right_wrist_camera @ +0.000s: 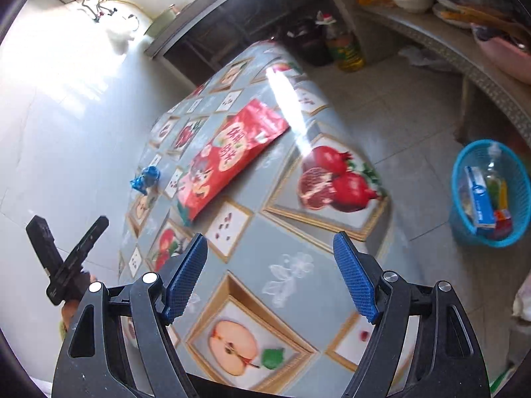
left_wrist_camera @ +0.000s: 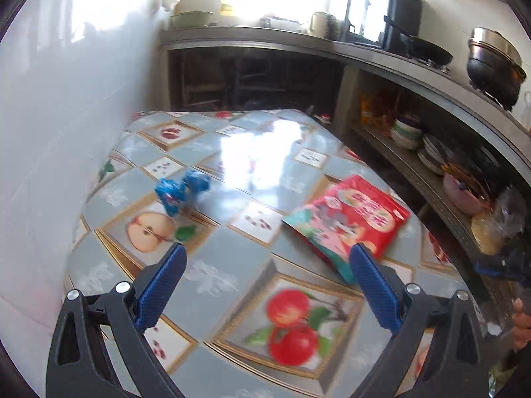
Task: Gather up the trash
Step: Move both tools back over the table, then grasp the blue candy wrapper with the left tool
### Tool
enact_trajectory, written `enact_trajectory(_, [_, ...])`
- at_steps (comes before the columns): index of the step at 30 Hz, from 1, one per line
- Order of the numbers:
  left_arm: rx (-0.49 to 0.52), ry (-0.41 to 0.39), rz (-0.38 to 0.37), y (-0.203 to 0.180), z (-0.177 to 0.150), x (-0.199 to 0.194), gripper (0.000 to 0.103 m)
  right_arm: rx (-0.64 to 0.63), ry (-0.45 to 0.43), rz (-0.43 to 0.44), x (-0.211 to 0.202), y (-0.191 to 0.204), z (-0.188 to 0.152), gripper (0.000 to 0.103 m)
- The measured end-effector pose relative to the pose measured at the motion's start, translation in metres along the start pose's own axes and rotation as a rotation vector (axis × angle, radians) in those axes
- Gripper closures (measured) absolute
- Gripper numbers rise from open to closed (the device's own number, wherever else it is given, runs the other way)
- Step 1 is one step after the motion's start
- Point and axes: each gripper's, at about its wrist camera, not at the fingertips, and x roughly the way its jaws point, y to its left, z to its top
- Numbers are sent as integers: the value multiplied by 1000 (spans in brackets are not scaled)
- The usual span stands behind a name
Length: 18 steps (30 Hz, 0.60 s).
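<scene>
Clearly red snack bag [left_wrist_camera: 348, 222] lying flat on fruit-print table [left_wrist_camera: 232, 275], crumpled blue wrapper [left_wrist_camera: 181, 194] sitting well apart near wall; both looking light, crinkly, slippery film, so pinching raised edge or corner seems best. Left gripper [left_wrist_camera: 265, 265] hovering with jaws apart, holding nothing; right gripper [right_wrist_camera: 270, 255] likewise gaping, nothing between. Blue basket [right_wrist_camera: 464, 229] waiting on floor beside table, already holding some trash

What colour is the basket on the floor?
Blue, a bright turquoise basket. It shows only in the right wrist view.
</scene>
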Motion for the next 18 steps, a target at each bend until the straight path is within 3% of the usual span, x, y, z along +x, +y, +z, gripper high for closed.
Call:
enact_trajectory(5, [-76,12,87,63,52,52,7,-1,94,15,44,31,19,28])
enact_trajectory(9, [-33,86,138,83,77,107,12,16,103,-64,67,39,43,28])
enact_trajectory(12, [12,152,167,83,81,140,19,-16,62,-146,72,48,64,28])
enact_trajectory(18, [18,237,199,77,72,166,43,-245,56,-310,108,89,97,28])
